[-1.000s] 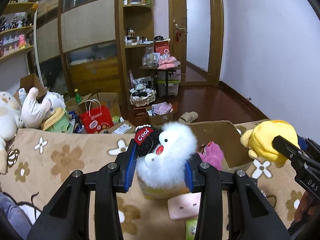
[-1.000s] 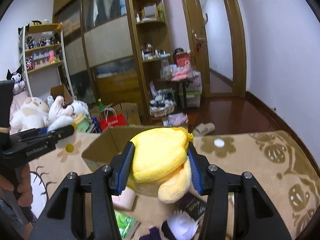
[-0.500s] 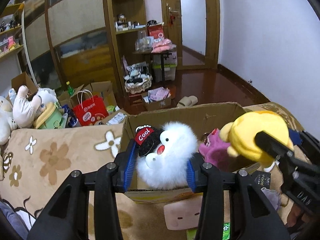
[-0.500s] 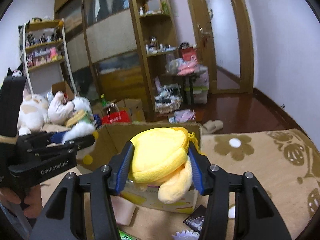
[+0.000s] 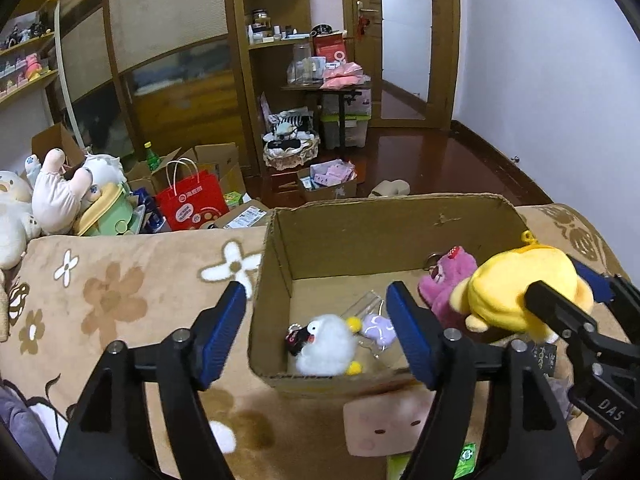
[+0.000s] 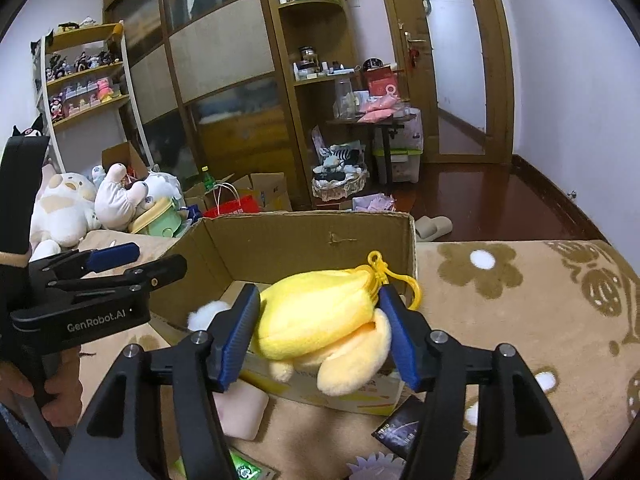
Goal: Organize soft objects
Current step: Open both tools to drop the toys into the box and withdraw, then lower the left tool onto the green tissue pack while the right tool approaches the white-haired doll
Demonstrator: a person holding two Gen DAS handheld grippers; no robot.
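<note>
An open cardboard box (image 5: 384,216) stands on the flowered blanket. A white fluffy plush (image 5: 326,344) with a black cap lies inside it at the near left, beside a small purple plush (image 5: 378,328) and a pink bear plush (image 5: 448,280). My left gripper (image 5: 316,332) is open and empty above the box's near wall. My right gripper (image 6: 320,332) is shut on a yellow plush (image 6: 316,320) with a yellow clip, held over the box's near right; it also shows in the left wrist view (image 5: 520,292).
A pink square cushion (image 5: 384,420) lies on the blanket (image 5: 112,292) in front of the box, with a green packet (image 6: 244,468) and a black packet (image 6: 404,428) nearby. Large plush toys (image 5: 60,196), a red bag (image 5: 192,204) and boxes sit beyond the blanket's far edge.
My left gripper has opened and let go of the white plush, which now lies in the box. My right gripper has moved over the box with the yellow plush.
</note>
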